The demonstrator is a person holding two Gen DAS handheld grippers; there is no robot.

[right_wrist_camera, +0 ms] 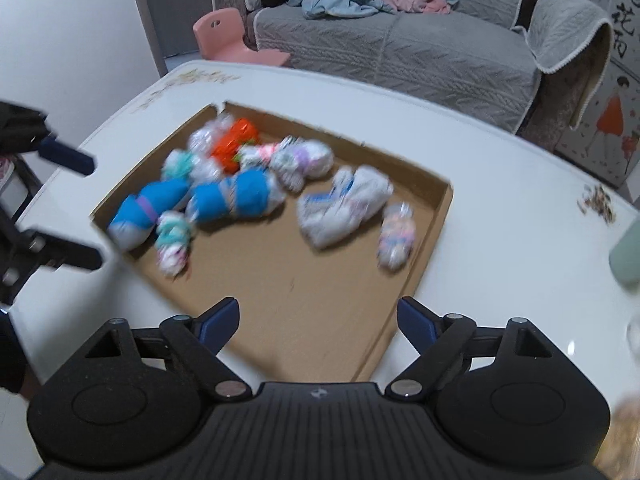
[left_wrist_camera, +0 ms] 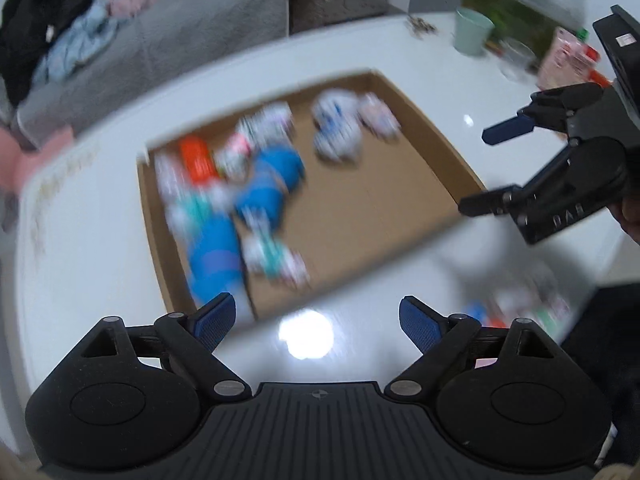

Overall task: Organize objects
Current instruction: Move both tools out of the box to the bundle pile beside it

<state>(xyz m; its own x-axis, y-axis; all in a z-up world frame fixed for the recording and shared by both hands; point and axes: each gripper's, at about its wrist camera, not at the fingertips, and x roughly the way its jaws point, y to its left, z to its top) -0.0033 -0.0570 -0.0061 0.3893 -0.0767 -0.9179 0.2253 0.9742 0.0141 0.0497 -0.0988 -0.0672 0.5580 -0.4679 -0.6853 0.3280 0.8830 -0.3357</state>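
A shallow cardboard tray lies on the white table and holds several rolled cloth bundles. Among them are two blue ones, an orange one, a larger white one and a small pastel one. My right gripper hovers open over the tray's near edge with nothing between its fingers. My left gripper is open and empty above the table beside the tray. Each gripper also shows in the other's view: right gripper, left gripper. More blurred bundles lie outside the tray.
A mint cup stands on the table near a clear container and some packets. Beyond the table are a grey sofa piled with clothes and a small pink chair.
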